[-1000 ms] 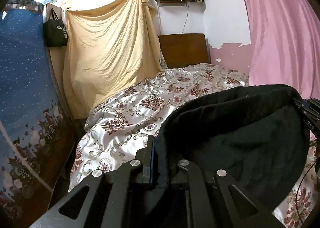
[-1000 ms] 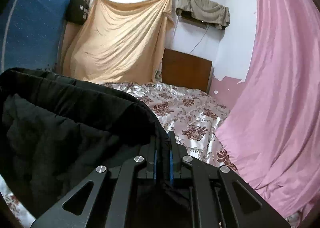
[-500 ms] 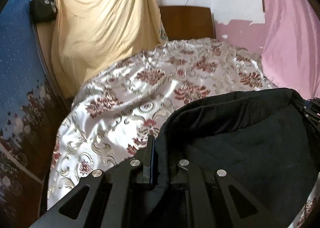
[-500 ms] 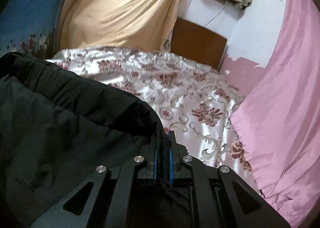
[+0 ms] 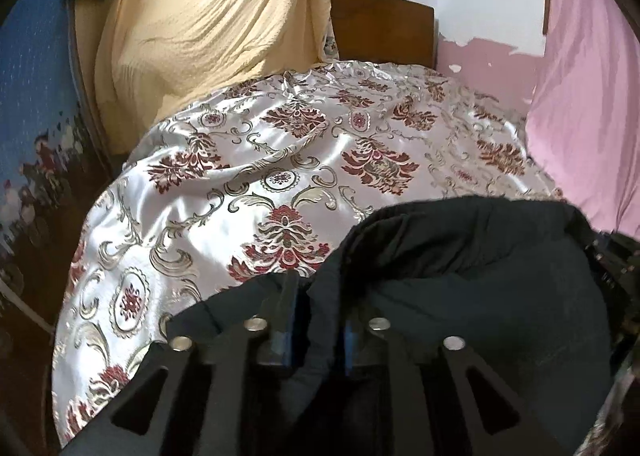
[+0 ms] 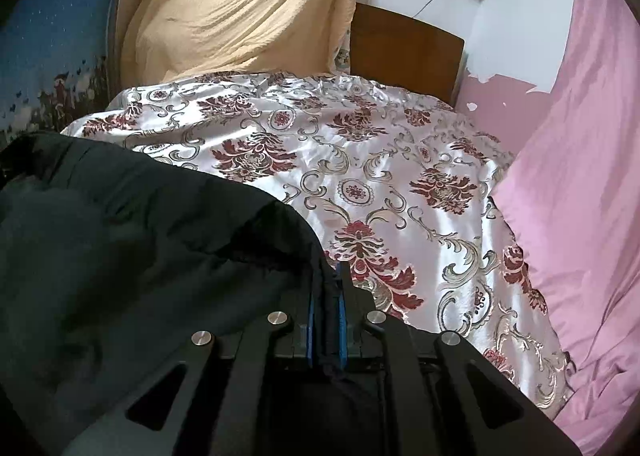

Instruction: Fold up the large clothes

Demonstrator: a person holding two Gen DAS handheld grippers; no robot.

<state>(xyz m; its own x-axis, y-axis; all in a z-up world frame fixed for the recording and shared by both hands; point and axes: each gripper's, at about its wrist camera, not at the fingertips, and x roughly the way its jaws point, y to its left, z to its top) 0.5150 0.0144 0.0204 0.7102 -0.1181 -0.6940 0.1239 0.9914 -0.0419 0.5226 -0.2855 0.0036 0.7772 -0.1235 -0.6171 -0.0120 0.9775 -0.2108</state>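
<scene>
Black garment (image 5: 472,280) edge clamped by L tool (image 5: 316,320) & R tool (image 6: 326,320); both angled down over bedspread (image 5: 280,160).

Black padded garment (image 5: 480,276) (image 6: 120,240), bulky and softly creased, its upper edge raised and bunched, spread over the near part of the floral bedspread.

Open floral bedspread (image 5: 280,160) ahead, headboard (image 5: 384,28) beyond, pink curtain (image 6: 580,176) crowding right
</scene>
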